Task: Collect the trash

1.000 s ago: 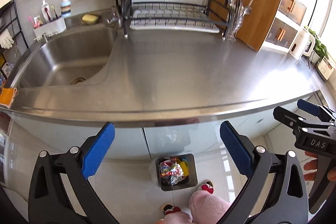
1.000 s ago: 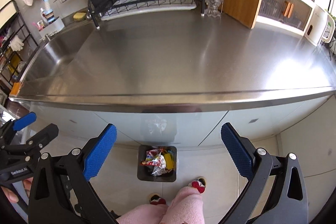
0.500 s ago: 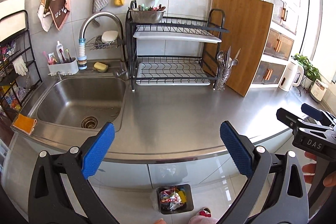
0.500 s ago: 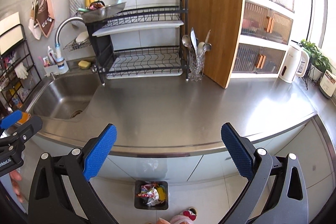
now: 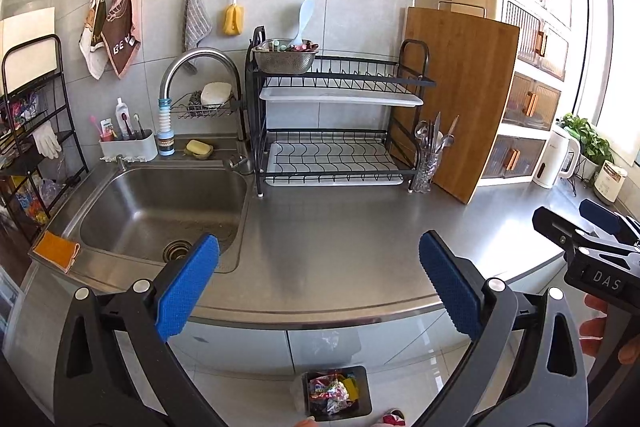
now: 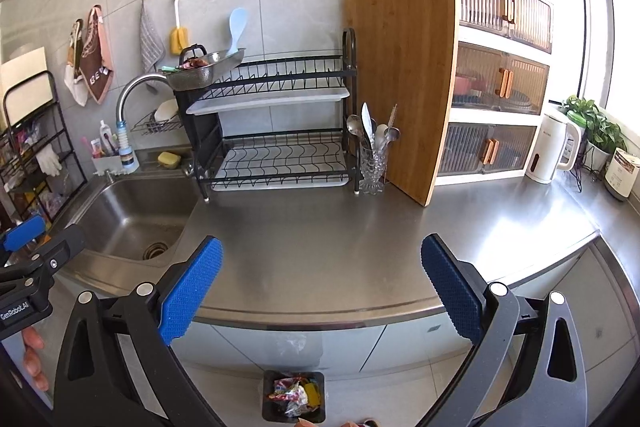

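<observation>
A small black trash bin point(image 5: 362, 379) holding colourful wrappers point(image 5: 330, 391) stands on the floor under the steel counter; it also shows in the right wrist view point(image 6: 269, 387). My left gripper point(image 5: 318, 287) is open and empty, held above the counter's front edge. My right gripper point(image 6: 320, 285) is open and empty at the same height. Each gripper shows at the edge of the other's view: the right gripper point(image 5: 592, 235) and the left gripper point(image 6: 36, 247). No trash shows on the steel counter point(image 5: 340, 227).
A sink point(image 5: 160, 207) with a faucet point(image 5: 196, 67) lies at the left. A black dish rack point(image 5: 336, 131), a glass cutlery holder point(image 5: 428, 167) and an upright cutting board point(image 5: 460, 99) stand at the back. A white kettle point(image 6: 554, 147) stands at the far right.
Both grippers have risen and tilted up from looking down at the bin and floor to facing the back wall. The bin has dropped to the bottom edge. Both stayed open.
</observation>
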Tool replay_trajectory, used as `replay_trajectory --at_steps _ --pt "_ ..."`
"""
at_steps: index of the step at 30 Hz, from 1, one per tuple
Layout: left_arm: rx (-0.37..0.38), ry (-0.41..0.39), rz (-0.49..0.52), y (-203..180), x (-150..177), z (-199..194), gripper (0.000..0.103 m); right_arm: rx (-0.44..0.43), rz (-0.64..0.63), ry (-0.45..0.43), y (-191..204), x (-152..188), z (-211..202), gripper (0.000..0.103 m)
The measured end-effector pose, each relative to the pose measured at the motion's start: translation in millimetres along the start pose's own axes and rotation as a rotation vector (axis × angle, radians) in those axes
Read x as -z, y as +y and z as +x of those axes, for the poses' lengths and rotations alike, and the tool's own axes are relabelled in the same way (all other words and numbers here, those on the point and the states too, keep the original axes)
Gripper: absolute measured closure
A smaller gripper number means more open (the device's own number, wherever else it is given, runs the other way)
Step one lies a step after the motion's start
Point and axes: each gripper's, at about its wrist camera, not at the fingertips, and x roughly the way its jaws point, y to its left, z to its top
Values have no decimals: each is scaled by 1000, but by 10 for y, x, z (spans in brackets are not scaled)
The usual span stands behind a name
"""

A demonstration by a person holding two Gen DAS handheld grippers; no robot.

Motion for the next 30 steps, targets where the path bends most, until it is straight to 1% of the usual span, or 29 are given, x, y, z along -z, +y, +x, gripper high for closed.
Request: replay_trajectory --at_steps 12,30 --pt "-3 2 1 12 2 29 8 10 1 -16 21 -34 -25 3" --pt "-6 14 1 31 -2 111 8 31 10 4 32 -68 71 3"
